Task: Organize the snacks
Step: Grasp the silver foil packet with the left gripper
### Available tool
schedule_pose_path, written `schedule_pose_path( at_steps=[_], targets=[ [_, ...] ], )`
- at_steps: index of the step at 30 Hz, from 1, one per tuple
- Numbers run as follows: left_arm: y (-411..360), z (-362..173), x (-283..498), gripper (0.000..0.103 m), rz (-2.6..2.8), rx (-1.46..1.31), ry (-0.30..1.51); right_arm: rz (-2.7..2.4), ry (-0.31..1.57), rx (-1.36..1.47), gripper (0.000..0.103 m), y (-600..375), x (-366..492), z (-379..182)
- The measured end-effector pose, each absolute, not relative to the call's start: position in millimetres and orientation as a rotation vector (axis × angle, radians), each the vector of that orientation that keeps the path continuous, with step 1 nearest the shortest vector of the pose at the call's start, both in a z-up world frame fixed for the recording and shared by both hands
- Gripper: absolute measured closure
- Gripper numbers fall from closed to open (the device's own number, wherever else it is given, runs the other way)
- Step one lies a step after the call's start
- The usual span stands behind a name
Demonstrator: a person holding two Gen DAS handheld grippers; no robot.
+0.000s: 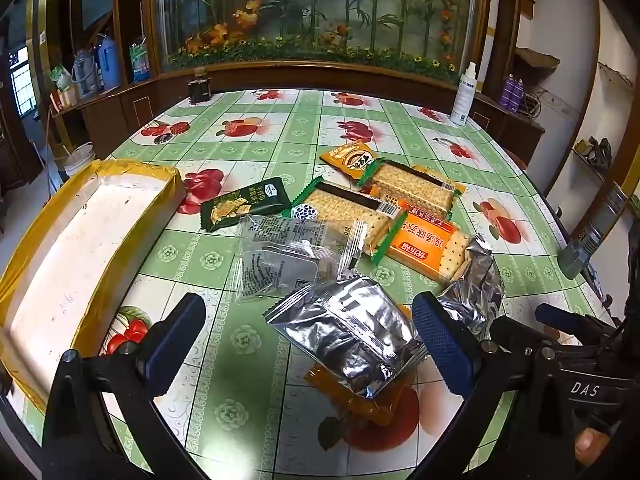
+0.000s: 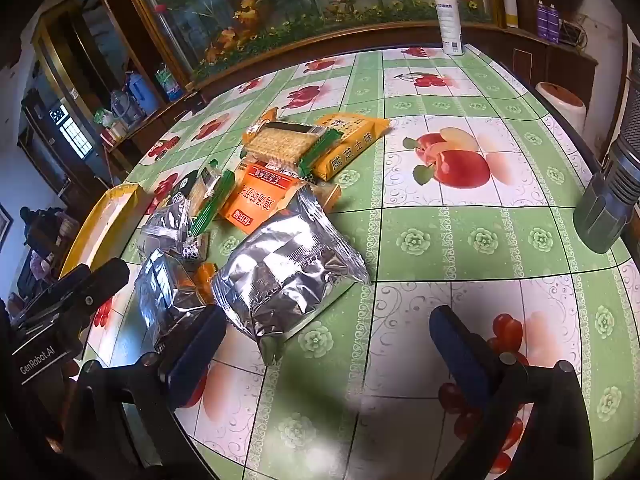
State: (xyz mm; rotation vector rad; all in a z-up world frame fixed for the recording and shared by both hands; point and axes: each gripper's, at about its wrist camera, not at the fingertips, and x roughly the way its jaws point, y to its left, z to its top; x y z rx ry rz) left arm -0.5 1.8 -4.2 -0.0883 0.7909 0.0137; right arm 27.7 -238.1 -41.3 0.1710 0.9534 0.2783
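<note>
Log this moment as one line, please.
stage: before first pick | left gripper: open, empty | right gripper: open, empty | snacks: heaped on table | box: holds none

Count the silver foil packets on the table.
2: one silver foil packet lies nearest the left tongs, atop an orange packet; the other lies beside it, toward the right tongs. More may be hidden.

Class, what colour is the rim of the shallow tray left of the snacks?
Yellow-gold rim with a white inside; clearest in the left wrist view.

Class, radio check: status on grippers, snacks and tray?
Left gripper and right gripper open, empty. Snack packets piled on table, none in tray. Nothing in the way.
</note>
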Motion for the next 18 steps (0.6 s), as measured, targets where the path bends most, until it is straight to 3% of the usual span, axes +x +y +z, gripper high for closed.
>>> schedule_pose_path(
  at_steps=[18],
  targets=[
    [-14.6, -38.2, 31.4, 0.000, -0.003, -0.109, 0.973, 0.294, 0.954, 0.122, 0.000, -233.0, 28.5, -49.9]
  ],
)
